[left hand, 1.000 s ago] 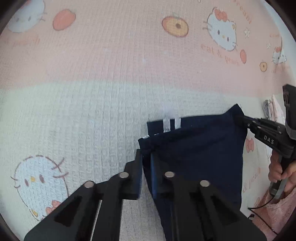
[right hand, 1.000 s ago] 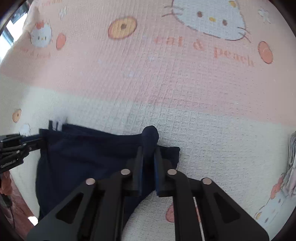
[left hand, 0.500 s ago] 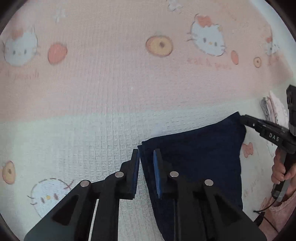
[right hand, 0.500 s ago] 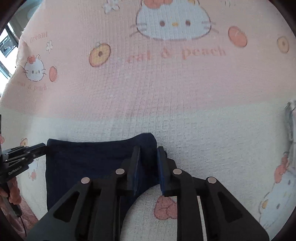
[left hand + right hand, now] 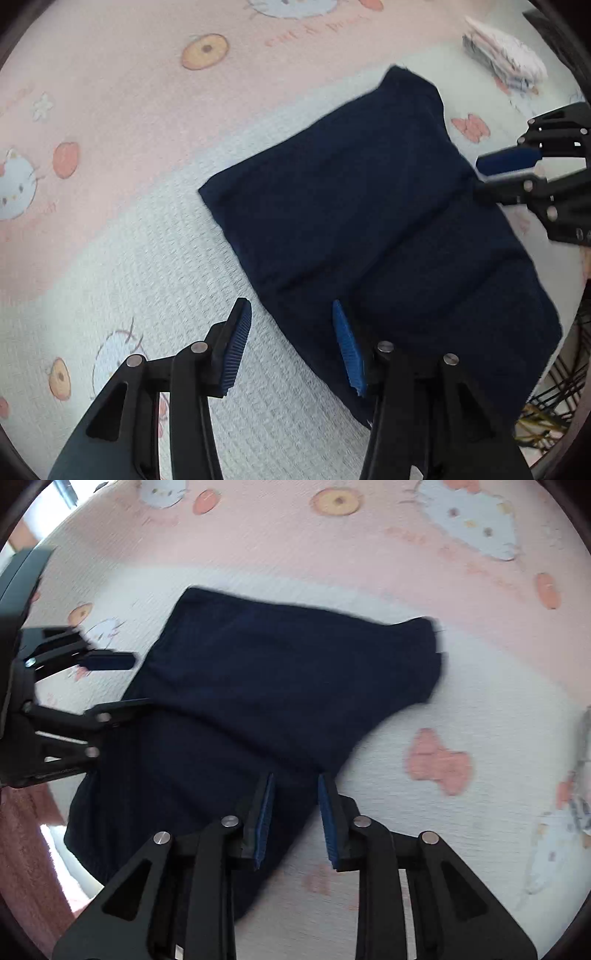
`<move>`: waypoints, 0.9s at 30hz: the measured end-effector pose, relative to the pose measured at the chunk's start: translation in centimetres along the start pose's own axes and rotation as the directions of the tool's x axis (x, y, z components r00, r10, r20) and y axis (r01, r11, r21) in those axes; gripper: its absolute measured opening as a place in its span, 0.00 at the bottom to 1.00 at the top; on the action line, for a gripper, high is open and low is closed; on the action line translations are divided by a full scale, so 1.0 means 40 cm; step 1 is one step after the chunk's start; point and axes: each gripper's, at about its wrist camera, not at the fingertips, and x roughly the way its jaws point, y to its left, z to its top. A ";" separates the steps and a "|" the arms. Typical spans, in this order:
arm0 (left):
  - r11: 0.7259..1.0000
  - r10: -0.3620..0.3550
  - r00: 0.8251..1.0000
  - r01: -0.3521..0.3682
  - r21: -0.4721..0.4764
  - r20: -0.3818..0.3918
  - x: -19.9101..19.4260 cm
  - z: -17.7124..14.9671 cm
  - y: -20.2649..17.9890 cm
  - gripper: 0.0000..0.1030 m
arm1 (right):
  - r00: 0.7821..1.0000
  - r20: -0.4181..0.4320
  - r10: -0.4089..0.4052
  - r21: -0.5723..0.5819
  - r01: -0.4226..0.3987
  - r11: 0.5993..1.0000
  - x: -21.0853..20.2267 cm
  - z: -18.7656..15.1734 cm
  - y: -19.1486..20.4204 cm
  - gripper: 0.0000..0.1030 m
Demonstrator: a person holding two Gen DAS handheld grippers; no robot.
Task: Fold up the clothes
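A navy garment (image 5: 369,221) lies folded flat on the cat-and-peach print blanket (image 5: 110,110). My left gripper (image 5: 291,332) stands wide open at the garment's near left edge, one blue pad over the blanket and the other over the cloth, with nothing between them. In the right wrist view the same garment (image 5: 277,686) spreads ahead. My right gripper (image 5: 295,808) is open just above its near edge and holds nothing. Each gripper shows in the other's view: the right gripper (image 5: 487,177) at the garment's right side, the left gripper (image 5: 118,683) at its left side.
A pile of folded light clothes (image 5: 506,62) sits at the far right of the blanket. The bed's edge runs along the lower right, with wires (image 5: 546,417) beyond it. Reddish-brown fabric (image 5: 26,849) shows at the lower left of the right wrist view.
Both grippers were shut on the garment's corners; both have let go and opened, the left one wide. They have drawn back, and the garment now lies flat and folded.
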 end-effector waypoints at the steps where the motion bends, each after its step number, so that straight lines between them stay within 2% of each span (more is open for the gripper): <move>1: 1.000 -0.023 1.000 0.023 -0.011 0.009 -0.006 -0.001 -0.005 0.47 | 1.000 0.025 -0.009 0.008 0.009 1.000 -0.014 -0.004 -0.009 0.25; 3: 0.997 -0.068 0.997 0.069 -0.033 0.029 -0.017 -0.003 -0.014 0.47 | 0.999 0.033 0.030 0.062 -0.032 0.998 -0.017 -0.008 -0.018 0.26; 5: 0.997 -0.078 0.997 0.078 0.004 0.000 -0.002 -0.005 -0.042 0.47 | 0.995 -0.004 0.099 0.076 -0.098 0.992 0.003 -0.014 -0.004 0.25; 8: 0.995 0.017 0.999 -0.012 0.103 -0.048 0.001 -0.033 -0.055 0.49 | 0.998 -0.048 0.037 -0.011 -0.038 0.999 0.009 -0.036 0.003 0.23; 10: 0.985 0.143 0.985 -0.131 0.114 -0.101 -0.022 -0.053 -0.031 0.49 | 0.995 -0.098 0.018 0.027 -0.015 1.000 -0.005 -0.054 -0.040 0.24; 11: 0.979 0.181 0.979 -0.170 0.112 -0.095 -0.045 -0.062 -0.024 0.49 | 0.994 -0.110 0.015 0.049 -0.010 0.999 -0.018 -0.067 -0.058 0.25; 13: 0.990 0.136 0.989 -0.134 0.042 -0.055 -0.093 -0.069 -0.024 0.49 | 0.994 -0.099 0.045 0.082 -0.037 0.996 -0.050 -0.093 -0.053 0.27; 15: 0.998 0.037 0.999 -0.039 -0.047 -0.031 -0.116 -0.072 -0.035 0.49 | 0.993 -0.064 0.098 0.119 -0.090 0.989 -0.085 -0.120 -0.031 0.27; 17: 0.996 -0.036 0.999 0.033 -0.085 -0.028 -0.110 -0.083 -0.059 0.49 | 0.987 -0.059 0.150 0.153 -0.140 0.978 -0.095 -0.148 0.005 0.27; 18: 0.997 -0.017 0.999 0.013 -0.071 -0.049 -0.095 -0.093 -0.074 0.49 | 0.986 -0.076 0.148 0.155 -0.135 0.979 -0.089 -0.164 0.017 0.27; 19: 0.998 0.036 0.996 -0.040 -0.041 -0.083 -0.074 -0.109 -0.086 0.49 | 0.985 -0.095 0.143 0.154 -0.127 0.980 -0.083 -0.181 0.027 0.27; 21: 0.986 0.164 0.978 -0.165 0.008 -0.131 -0.044 -0.154 -0.087 0.50 | 0.986 -0.129 0.104 0.116 -0.089 0.989 -0.081 -0.213 0.029 0.26; 22: 0.984 0.172 0.977 -0.176 -0.022 -0.125 -0.052 -0.175 -0.072 0.52 | 0.986 -0.136 0.094 0.100 -0.080 0.992 -0.089 -0.226 0.024 0.26; 23: 0.984 0.151 0.983 -0.160 -0.080 -0.104 -0.071 -0.191 -0.053 0.52 | 0.986 -0.141 0.089 0.109 -0.074 0.991 -0.106 -0.231 0.011 0.26; 25: 0.973 0.139 0.988 -0.149 -0.179 -0.064 -0.108 -0.208 -0.024 0.52 | 0.993 -0.082 0.082 0.136 -0.070 0.988 -0.154 -0.238 -0.011 0.27; 27: 0.967 0.125 0.992 -0.128 -0.220 -0.028 -0.127 -0.210 -0.026 0.52 | 0.993 -0.043 0.110 0.177 -0.101 0.979 -0.179 -0.247 -0.023 0.27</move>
